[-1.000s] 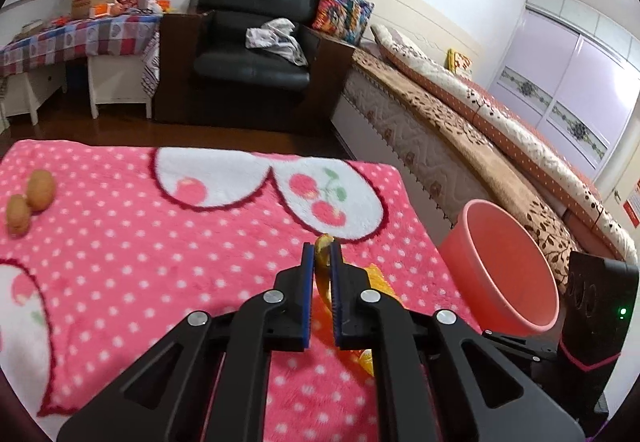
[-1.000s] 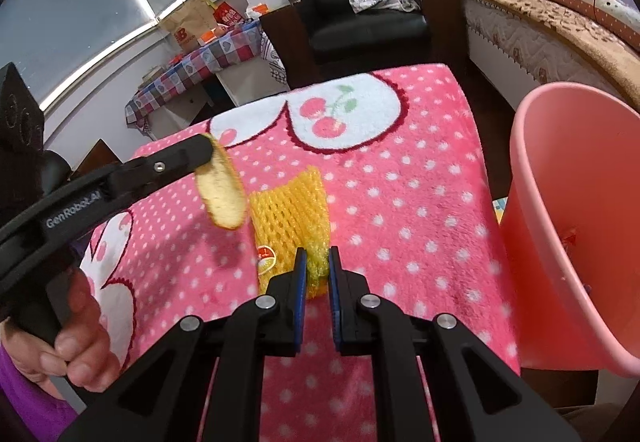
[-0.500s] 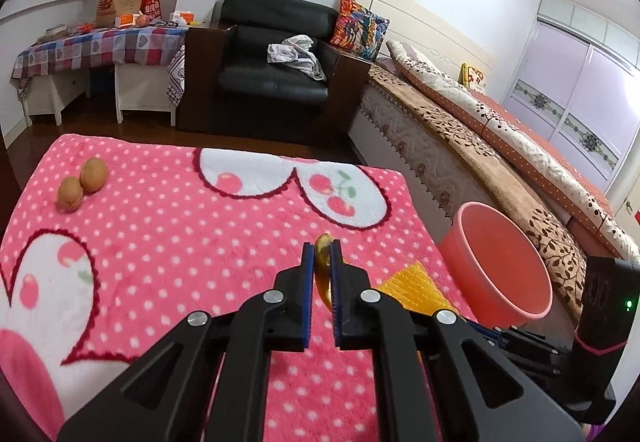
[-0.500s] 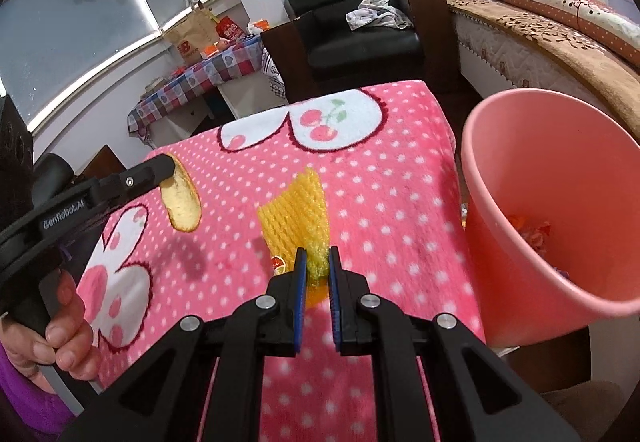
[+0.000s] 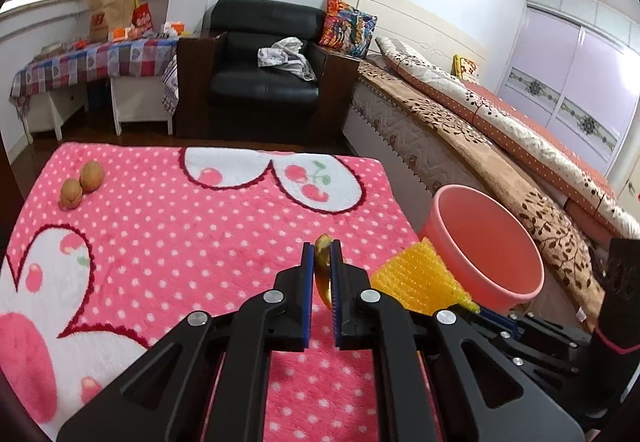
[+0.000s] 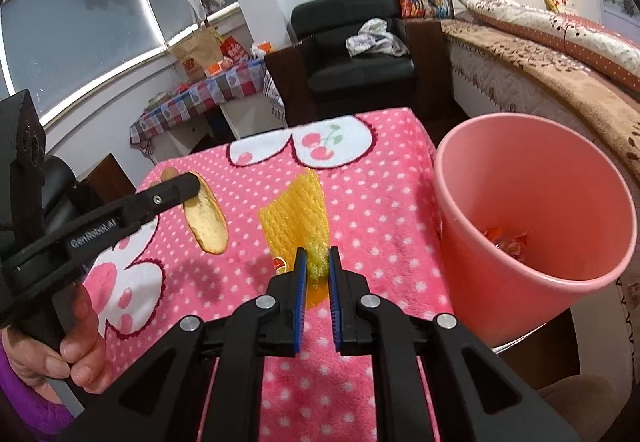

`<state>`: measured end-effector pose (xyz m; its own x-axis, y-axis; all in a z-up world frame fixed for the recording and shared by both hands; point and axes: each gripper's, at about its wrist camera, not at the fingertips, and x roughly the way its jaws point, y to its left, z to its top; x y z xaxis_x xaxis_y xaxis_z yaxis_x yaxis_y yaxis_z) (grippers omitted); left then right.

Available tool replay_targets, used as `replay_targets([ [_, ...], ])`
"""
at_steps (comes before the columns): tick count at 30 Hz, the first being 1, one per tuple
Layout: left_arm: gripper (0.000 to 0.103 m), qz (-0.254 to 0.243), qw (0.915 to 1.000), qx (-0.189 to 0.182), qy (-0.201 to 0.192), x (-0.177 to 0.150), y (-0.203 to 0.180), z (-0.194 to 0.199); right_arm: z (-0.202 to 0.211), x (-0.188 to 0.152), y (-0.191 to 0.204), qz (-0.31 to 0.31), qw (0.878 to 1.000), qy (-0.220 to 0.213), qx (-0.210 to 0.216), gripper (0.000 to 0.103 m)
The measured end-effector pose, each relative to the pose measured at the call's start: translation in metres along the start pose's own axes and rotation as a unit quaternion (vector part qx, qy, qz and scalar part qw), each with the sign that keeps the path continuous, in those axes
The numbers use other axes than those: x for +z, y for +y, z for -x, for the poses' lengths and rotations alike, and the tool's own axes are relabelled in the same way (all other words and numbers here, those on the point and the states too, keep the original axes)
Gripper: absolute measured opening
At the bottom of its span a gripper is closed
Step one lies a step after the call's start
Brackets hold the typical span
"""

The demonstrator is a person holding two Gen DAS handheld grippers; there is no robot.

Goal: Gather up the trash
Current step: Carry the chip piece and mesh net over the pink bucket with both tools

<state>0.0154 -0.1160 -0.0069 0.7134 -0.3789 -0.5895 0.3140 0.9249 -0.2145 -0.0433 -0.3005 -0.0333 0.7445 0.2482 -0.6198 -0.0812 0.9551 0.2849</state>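
My left gripper [image 5: 322, 256] is shut on a yellow-brown fruit peel [image 5: 322, 266] and holds it above the pink dotted blanket [image 5: 180, 242]. The peel also shows in the right wrist view [image 6: 206, 213], hanging from the left gripper. My right gripper [image 6: 317, 262] is shut on a yellow foam fruit net [image 6: 296, 215], lifted off the blanket. The net also shows in the left wrist view [image 5: 416, 282]. A pink bucket [image 6: 532, 201] stands to the right beside the blanket, with orange wrappers [image 6: 506, 238] inside.
Two brown round fruits [image 5: 80, 183] lie at the blanket's far left. A small sticker [image 6: 279, 264] lies on the blanket under the net. A black armchair [image 5: 264, 73], a checked table [image 5: 92, 61] and a bed [image 5: 480, 129] stand beyond.
Both grippers have risen with their loads; the net is off the blanket and nearer the bucket. The view has widened and the bucket's inside shows more.
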Motion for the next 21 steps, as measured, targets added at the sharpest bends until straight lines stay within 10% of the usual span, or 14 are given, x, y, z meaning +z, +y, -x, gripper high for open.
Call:
replay_targets([
  [21, 0.007, -0.04, 0.9987, -0.029, -0.01, 0.006, -0.054, -0.007, 0.047, 0.008, -0.045, -0.039, 0.997, -0.055, -0.042, 0.01],
])
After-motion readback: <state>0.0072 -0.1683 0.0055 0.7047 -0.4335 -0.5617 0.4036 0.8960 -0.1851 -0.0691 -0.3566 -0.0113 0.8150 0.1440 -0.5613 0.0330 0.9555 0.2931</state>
